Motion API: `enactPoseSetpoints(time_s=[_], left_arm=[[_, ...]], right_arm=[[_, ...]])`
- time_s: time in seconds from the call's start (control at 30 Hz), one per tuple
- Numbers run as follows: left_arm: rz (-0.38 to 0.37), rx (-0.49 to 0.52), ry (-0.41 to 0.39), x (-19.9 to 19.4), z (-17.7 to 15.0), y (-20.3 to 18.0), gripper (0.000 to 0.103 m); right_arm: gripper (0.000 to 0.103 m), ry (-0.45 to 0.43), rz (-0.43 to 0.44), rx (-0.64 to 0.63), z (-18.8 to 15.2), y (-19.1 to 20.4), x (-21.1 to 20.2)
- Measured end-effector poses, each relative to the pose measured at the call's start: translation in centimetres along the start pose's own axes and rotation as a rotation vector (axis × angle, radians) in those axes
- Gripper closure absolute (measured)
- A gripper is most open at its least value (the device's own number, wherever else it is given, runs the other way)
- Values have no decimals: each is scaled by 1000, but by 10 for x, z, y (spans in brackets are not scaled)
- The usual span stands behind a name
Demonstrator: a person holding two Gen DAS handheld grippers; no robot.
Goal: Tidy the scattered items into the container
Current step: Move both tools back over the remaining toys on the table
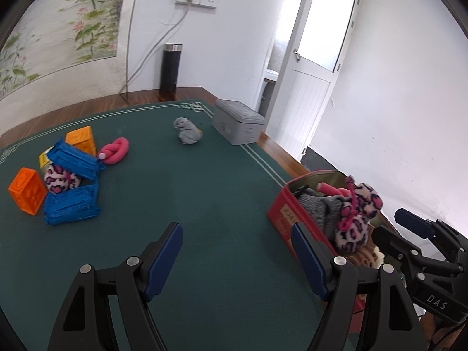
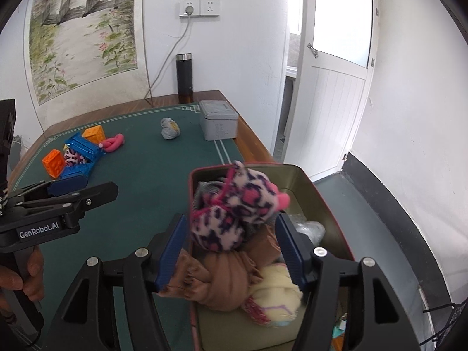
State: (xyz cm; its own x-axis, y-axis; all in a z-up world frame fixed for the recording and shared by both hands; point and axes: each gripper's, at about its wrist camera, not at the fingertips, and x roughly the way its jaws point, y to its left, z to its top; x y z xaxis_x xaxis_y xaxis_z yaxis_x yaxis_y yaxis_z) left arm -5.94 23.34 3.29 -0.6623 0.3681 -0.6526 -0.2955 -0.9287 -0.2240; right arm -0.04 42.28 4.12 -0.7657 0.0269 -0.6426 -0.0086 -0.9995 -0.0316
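The right tool [image 2: 231, 248] hangs over the red tin [image 2: 318, 193], which stands at the bench's near right corner, and its blue pads [image 2: 288, 251] stand apart on either side of a pink-and-navy leopard-print plush [image 2: 231, 213], neither pad pressing on it; the plush sits atop the heap inside the tin, leaning against the tin's left wall. Under it in the tin lie a tan bundle of cloth [image 2: 225, 280], a cream plush [image 2: 278, 289], a grey knit piece [image 1: 318, 207] and a pink foam curler [image 1: 330, 188]. The left tool [image 1: 237, 251] hovers over bare green mat [image 1: 190, 204] near the bench's front edge, just left of the tin, its jaws wide apart with nothing between them; a hand [image 2: 27, 275] grips its handle. Toward the bench's left edge the scattered things lie in a cluster: two orange blocks [image 1: 27, 191], two blue ribbed boxes [image 1: 71, 206], a second leopard-print plush [image 1: 61, 181] wedged between those boxes, a small yellow piece [image 1: 44, 159] behind them, and a knotted pink foam curler [image 1: 115, 150] just beside the upper blue box. A rolled grey sock [image 1: 187, 131] lies alone toward the far edge, near a closed grey tin [image 1: 238, 122] at the far right corner. A black flask [image 1: 171, 68] stands on bare wood at the far edge, against the wall.
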Motion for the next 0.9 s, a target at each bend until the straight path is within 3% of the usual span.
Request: enactPoseSetpoints(time_s=[0.37,0.67,0.8,0.9], left_arm=[[104,-80,-28,-24,-3,89,25],[272,-225,-67,-47,-5,212,25],[359,-251,-82,-47,-1,257,25],[369,-241,-76,-34,3,279,25]], right_arm=[[33,6,121,-37,19,77,27],[31,56,258,-19,37,149,70],[31,78,277,-2,45,173,90],[31,99,290,7,47,191,106]])
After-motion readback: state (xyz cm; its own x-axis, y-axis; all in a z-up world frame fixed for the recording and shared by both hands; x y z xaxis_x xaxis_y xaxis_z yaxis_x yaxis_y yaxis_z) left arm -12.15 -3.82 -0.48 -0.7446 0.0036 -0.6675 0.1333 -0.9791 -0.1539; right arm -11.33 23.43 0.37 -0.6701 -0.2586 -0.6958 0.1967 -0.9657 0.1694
